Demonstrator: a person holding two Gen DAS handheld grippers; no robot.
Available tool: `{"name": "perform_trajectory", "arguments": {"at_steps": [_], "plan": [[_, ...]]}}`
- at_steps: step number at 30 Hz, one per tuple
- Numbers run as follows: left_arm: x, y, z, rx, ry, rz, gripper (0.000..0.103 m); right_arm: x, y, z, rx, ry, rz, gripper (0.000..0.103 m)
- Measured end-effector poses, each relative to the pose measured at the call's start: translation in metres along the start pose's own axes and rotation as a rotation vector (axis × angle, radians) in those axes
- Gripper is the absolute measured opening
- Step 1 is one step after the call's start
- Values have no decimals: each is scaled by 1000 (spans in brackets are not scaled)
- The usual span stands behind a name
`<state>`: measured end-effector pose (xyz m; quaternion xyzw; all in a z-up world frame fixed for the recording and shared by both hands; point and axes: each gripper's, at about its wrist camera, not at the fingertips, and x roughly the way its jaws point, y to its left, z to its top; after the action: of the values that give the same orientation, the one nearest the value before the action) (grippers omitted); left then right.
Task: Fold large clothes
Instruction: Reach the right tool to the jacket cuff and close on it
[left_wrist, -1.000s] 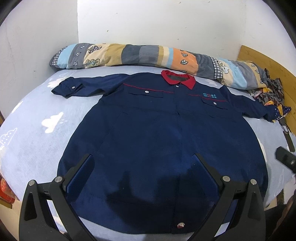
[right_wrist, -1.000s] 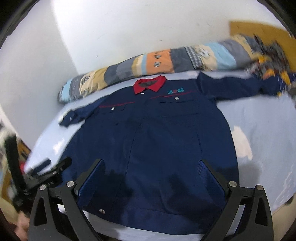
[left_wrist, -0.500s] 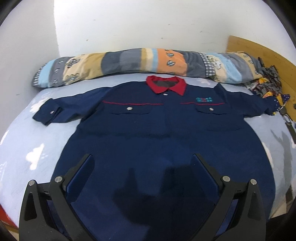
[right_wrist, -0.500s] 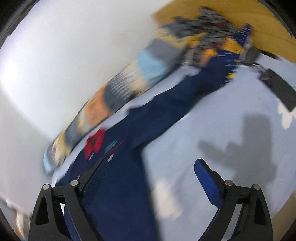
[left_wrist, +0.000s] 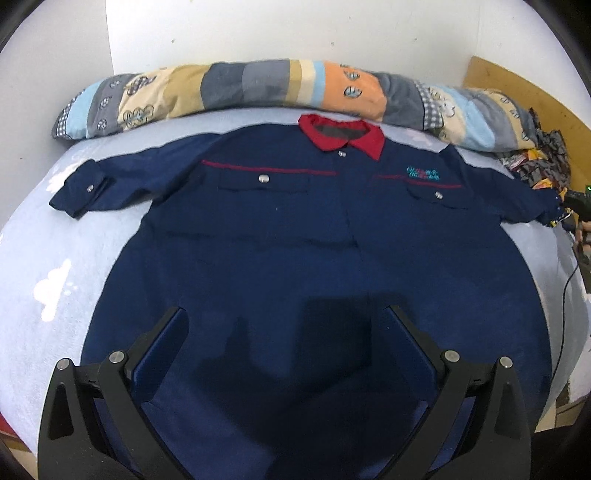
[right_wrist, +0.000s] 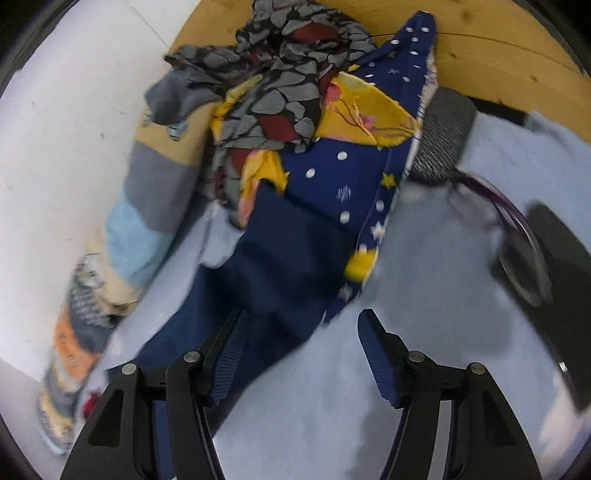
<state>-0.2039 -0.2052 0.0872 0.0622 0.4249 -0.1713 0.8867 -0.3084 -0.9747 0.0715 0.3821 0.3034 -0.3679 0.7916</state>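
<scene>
Left gripper (left_wrist: 284, 328) hangs over the lower middle of the navy work jacket (left_wrist: 317, 258), jaws spread wide, nothing between them, pads clear of the cloth; its shadow falls on the fabric just ahead. Jacket lies flat, front up, on the pale blue bedsheet (left_wrist: 51, 266), hem toward this gripper, red collar (left_wrist: 341, 134) at the far end, two flap pockets with silver snaps below a thin red stripe, teal logo on the chest to the right. One sleeve runs out far left, cuff (left_wrist: 83, 188) folded on the sheet; the other runs far right. Beyond the collar a long patchwork bolster (left_wrist: 280, 88) lies against the white wall. Right gripper (right_wrist: 301, 321) is off at the jacket's far-right sleeve end (right_wrist: 280, 258), tilted, view a bit blurred; jaws have just been closing, now about half spread, not gripping. Its left finger sits over the sleeve edge, right finger over bare sheet; sleeve fabric partly lies between them, pads not pressing it. Just ahead of it, a heap of patterned clothes (right_wrist: 303, 96), grey-black crackle print, yellow, dotted blue, overlaps the sleeve end. Behind the heap a wooden board (right_wrist: 480, 44). To the right, a dark grey textured object (right_wrist: 439, 140) and a cable (right_wrist: 513, 218) on the sheet.
</scene>
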Motion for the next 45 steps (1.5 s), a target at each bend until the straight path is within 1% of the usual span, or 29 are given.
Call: {"name": "perform_trajectory", "arguments": {"at_steps": [2,4,5,6,7,9,11,12,13,15,18,20,23,26,28,32,34,36,37,38,39,40,41,42,43,45], "plan": [[5,-3,-1,9,12,11,103,20,5,8,-29,-2,-40,61],[9,-6,-2,14,21,17,103,33,10,11,-55,-7,-101,59],[11,-8,-3,18,28,19,103,38,10,11,-59,-5,-93,47],[12,-9,-3,23,36,19,103,45,11,9,-66,9,-72,29],[13,-13,-3,31,44,18,103,48,12,7,-67,19,-96,11],[14,-18,-3,51,46,16,103,38,13,3,-57,-21,-84,10],[11,-22,-2,68,35,16,103,22,12,0,-37,-53,-48,9],[9,-24,-2,75,25,16,103,9,11,1,-25,-77,-23,8],[7,-26,-1,81,19,13,103,-2,11,2,-18,-98,-15,8],[4,-27,-1,84,13,5,103,-26,10,11,-7,-130,7,8],[-1,-27,-1,81,4,-3,103,-62,12,26,-1,-173,8,8],[-5,-24,0,72,-10,-9,103,-84,14,39,5,-191,36,8],[-10,-21,1,52,-22,-20,103,-116,35,48,3,-210,86,8],[-16,-14,2,34,-37,-25,103,-149,73,47,-49,-235,129,6],[-21,-11,2,29,-49,-25,103,-175,108,43,-90,-258,172,1],[-32,2,0,17,-74,-30,103,-239,192,30,-207,-299,277,1],[-34,10,0,10,-80,-27,103,-267,228,21,-248,-287,333,1],[-36,18,0,-12,-79,-31,103,-289,258,7,-258,-279,360,3],[-37,22,0,-28,-74,-41,103,-295,267,-1,-265,-279,368,7],[-39,29,0,-51,-74,-62,103,-297,273,-10,-284,-274,364,9],[-41,32,0,-64,-77,-68,103,-295,275,-16,-302,-267,352,15],[-43,35,0,-75,-79,-74,103,-290,273,-23,-314,-265,325,36],[-45,38,0,-82,-82,-86,103,-282,268,-30,-321,-265,294,63],[-47,37,-1,-83,-83,-95,103,-270,261,-37,-339,-252,265,73],[-49,37,-2,-80,-84,-101,103,-253,253,-44,-370,-228,228,78],[-50,35,-3,-61,-81,-101,103,-216,237,-58,-443,-188,135,77]]}}
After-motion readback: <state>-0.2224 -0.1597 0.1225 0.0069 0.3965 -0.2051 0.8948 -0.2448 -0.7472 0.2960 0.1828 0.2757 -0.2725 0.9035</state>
